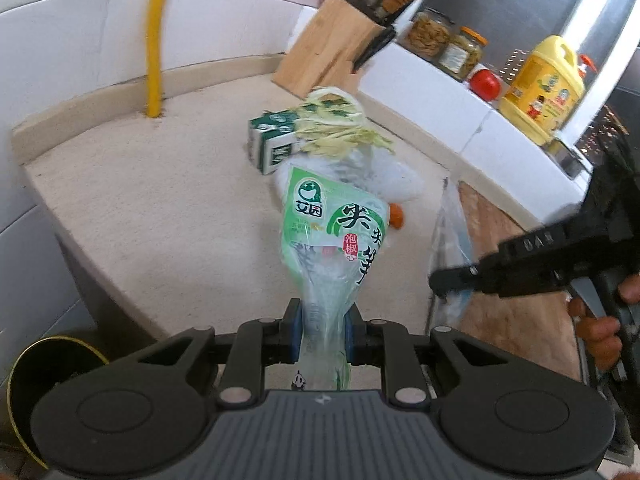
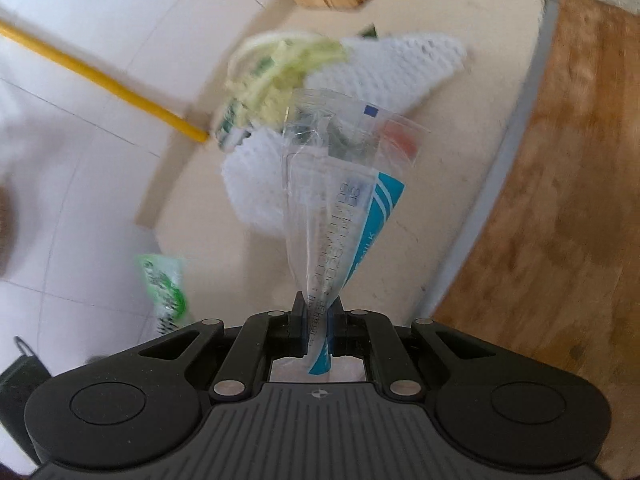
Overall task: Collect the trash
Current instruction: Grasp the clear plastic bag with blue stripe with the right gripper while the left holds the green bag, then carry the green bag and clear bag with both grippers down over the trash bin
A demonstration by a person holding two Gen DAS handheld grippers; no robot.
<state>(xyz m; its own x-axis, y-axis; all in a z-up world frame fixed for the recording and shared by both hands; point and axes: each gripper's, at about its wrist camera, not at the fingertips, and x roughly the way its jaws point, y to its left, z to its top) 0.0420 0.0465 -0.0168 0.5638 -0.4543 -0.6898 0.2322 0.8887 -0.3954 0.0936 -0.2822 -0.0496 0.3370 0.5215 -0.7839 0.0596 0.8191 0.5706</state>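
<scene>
A: What does the left gripper [image 1: 322,334] hold?
B: Its fingers pinch a crinkled green-printed plastic wrapper [image 1: 336,236], in front of the wooden knife block [image 1: 332,46].
A: The right gripper [image 2: 318,320]?
B: Its fingers clamp a clear, blue-striped plastic bag [image 2: 344,208]. Beyond lie white foam netting [image 2: 384,64], pale vegetable peelings [image 1: 340,124] and a green carton [image 1: 270,144] on the beige bench [image 1: 160,184].

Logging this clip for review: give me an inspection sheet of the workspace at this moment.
Surface: beige countertop, wooden cutting board at its right.
Job's things: green snack wrapper, clear blue-striped wrapper; milk carton, vegetable scraps, white foam net piled on the counter.
Clutter: knife block, two jars, tomato, yellow detergent jug.
Grippers: left gripper shut on green snack wrapper; right gripper shut on clear blue-striped wrapper.
Cables: nothing seen.
Surroundings: tiled wall, yellow pipe, black bin.
</scene>
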